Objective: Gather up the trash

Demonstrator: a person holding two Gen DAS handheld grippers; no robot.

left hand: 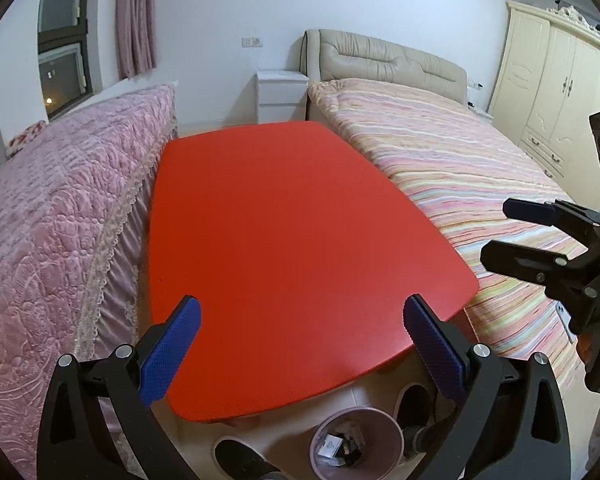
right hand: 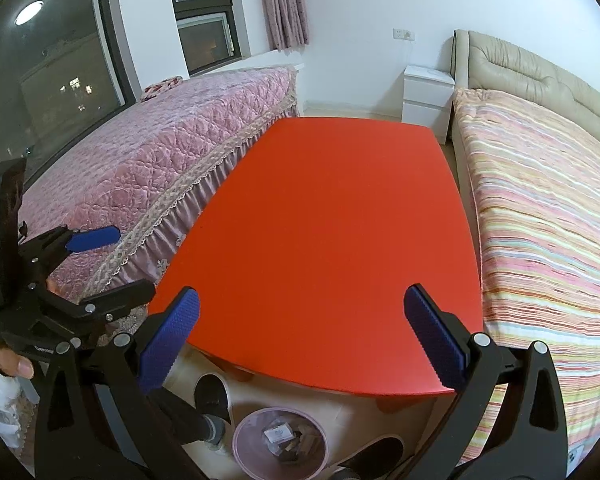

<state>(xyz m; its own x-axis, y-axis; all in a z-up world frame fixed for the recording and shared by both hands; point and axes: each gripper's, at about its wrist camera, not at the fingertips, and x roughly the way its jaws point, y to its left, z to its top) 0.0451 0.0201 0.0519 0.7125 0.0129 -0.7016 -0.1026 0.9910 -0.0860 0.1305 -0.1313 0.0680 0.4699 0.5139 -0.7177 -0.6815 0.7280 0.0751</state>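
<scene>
A red table [left hand: 292, 240] fills the middle of both views [right hand: 332, 240]; I see nothing lying on its top. A pink waste bin [left hand: 356, 444] stands on the floor by its near edge with several pieces of trash [left hand: 338, 446] inside; it also shows in the right wrist view [right hand: 282, 442]. My left gripper [left hand: 300, 344] is open and empty above the table's near edge. My right gripper [right hand: 300, 340] is open and empty there too. Each gripper shows at the side of the other's view, the right one [left hand: 500, 232] and the left one [right hand: 132, 260].
A pink quilted bed [left hand: 52, 220] runs along the table's left side and a striped bed [left hand: 480, 184] along its right. A white nightstand [left hand: 282, 96] stands beyond the table. A cream wardrobe [left hand: 552, 92] is at far right. The person's slippered feet [left hand: 240, 458] flank the bin.
</scene>
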